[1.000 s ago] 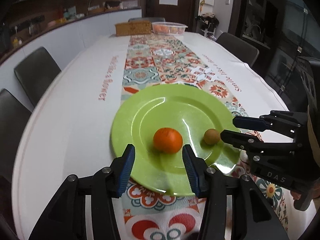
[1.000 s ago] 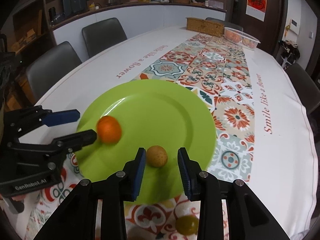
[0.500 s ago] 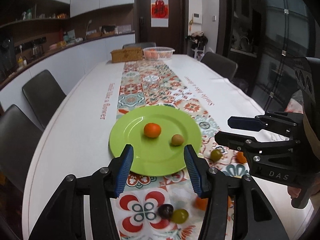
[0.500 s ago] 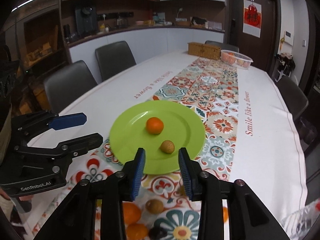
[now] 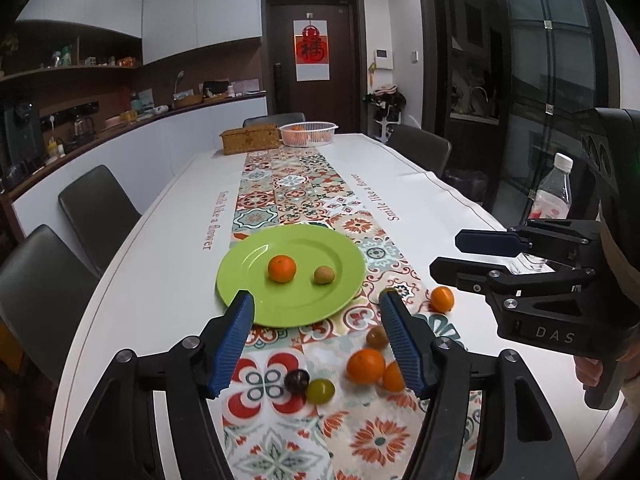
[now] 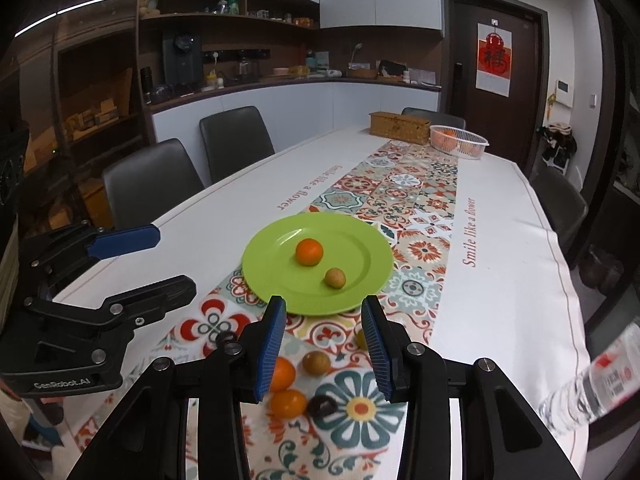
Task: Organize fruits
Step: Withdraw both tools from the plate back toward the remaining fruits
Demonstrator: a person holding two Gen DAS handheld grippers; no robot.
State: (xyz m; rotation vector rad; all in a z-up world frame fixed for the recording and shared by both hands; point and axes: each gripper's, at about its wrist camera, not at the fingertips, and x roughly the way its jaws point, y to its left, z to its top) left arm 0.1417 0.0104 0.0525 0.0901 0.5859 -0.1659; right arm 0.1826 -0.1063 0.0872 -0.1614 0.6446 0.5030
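A green plate (image 5: 240, 280) (image 6: 272, 264) lies on the patterned runner. On it are an orange (image 5: 282, 268) (image 6: 309, 252) and a small tan fruit (image 5: 324, 275) (image 6: 335, 278). My left gripper (image 5: 316, 298) (image 6: 176, 258) hovers short of the plate's near rim; its jaws are opening and nothing is between them. My right gripper (image 6: 324, 302) (image 5: 446, 256) hangs beside it, open and empty. Loose fruit lies on the runner below both: a large orange (image 5: 365, 365) (image 6: 287, 403), a smaller orange (image 5: 442, 299), a green fruit (image 5: 320, 391), a dark fruit (image 5: 297, 380) and a tan one (image 6: 316, 362).
A clear water bottle (image 5: 554, 192) (image 6: 600, 380) stands at the right table edge. A white basket (image 5: 308, 134) with oranges and a wicker box (image 5: 250, 140) sit at the far end. Dark chairs (image 5: 100, 208) line the table's sides.
Both grippers have drawn back and up from the plate, so it looks smaller and the loose fruit has come into view. The left jaws have spread wider.
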